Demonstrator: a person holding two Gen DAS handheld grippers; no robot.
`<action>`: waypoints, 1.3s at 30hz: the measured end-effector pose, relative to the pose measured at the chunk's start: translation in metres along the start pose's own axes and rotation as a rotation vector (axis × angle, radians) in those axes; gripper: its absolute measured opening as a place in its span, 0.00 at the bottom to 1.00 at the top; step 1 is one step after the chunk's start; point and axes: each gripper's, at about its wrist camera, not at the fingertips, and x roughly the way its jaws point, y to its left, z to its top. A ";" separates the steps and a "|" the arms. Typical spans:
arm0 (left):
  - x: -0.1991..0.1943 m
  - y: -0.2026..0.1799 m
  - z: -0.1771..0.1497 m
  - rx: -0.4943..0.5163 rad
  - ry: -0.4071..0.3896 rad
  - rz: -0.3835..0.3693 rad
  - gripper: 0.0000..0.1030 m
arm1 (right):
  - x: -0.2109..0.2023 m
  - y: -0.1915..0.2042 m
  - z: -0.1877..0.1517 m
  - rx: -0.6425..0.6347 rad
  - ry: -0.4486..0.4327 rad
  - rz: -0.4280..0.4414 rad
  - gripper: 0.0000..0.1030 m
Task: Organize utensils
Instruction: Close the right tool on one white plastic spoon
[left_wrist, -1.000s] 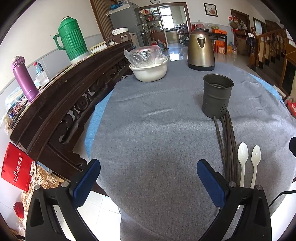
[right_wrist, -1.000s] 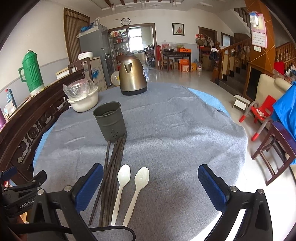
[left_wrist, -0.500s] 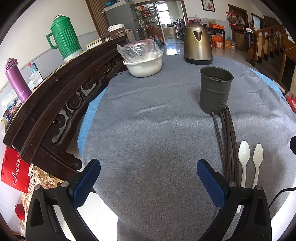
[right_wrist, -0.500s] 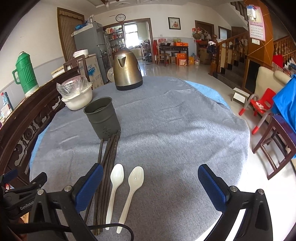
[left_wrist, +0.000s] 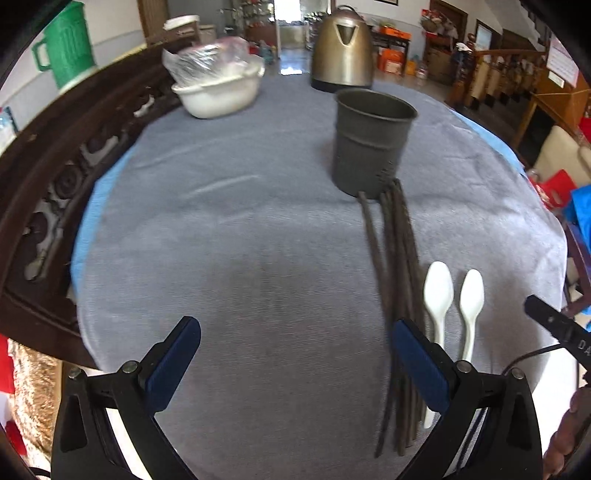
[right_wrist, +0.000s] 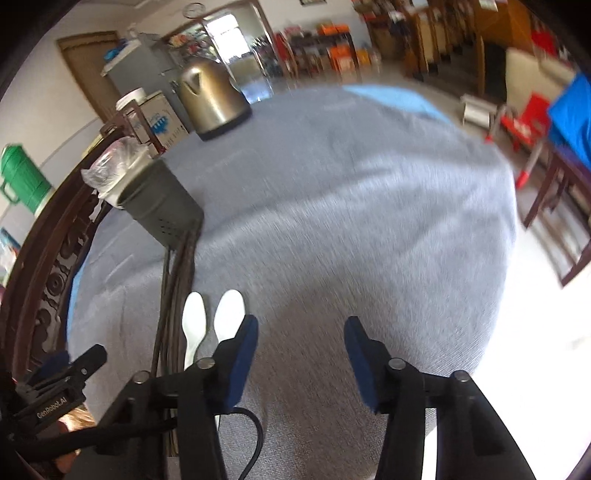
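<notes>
- While the left wrist view shows the grey metal holder (left_wrist: 373, 144) upright with its open mouth visible, the right wrist view shows that holder (right_wrist: 160, 206) tilted by the lens, its rim half hiding the white bowl (right_wrist: 110, 184) behind it.
- Left of the holder in the left view, the white bowl (left_wrist: 218, 96) carries crinkled clear plastic; behind the holder stands a brassy kettle (left_wrist: 341, 48).
- From the holder's base a bundle of dark, thin chopsticks (left_wrist: 399, 266) runs toward the camera over the grey woven cloth (left_wrist: 240, 240).
- Just right of the chopsticks lie two white plastic spoons (left_wrist: 454, 295), side by side, bowls pointing toward the holder.
- The left gripper (left_wrist: 295, 354) stands wide apart with nothing between its blue pads; its right finger overlaps the chopsticks' near ends.
- The right gripper (right_wrist: 301, 350) is closing, with only bare cloth between its fingers; the spoons (right_wrist: 212, 317) lie just left of its left finger.
- Only the right view shows red chairs (right_wrist: 524, 125) beyond the table.
</notes>
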 end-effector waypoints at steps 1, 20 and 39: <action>0.003 -0.003 0.001 0.004 0.008 -0.012 1.00 | 0.003 -0.003 0.000 0.010 0.015 0.011 0.46; 0.036 -0.009 0.019 0.016 0.085 -0.136 0.77 | 0.056 0.023 0.012 0.004 0.164 0.209 0.38; 0.031 -0.022 0.019 0.083 0.057 -0.168 0.46 | 0.056 0.014 0.014 -0.036 0.088 0.132 0.04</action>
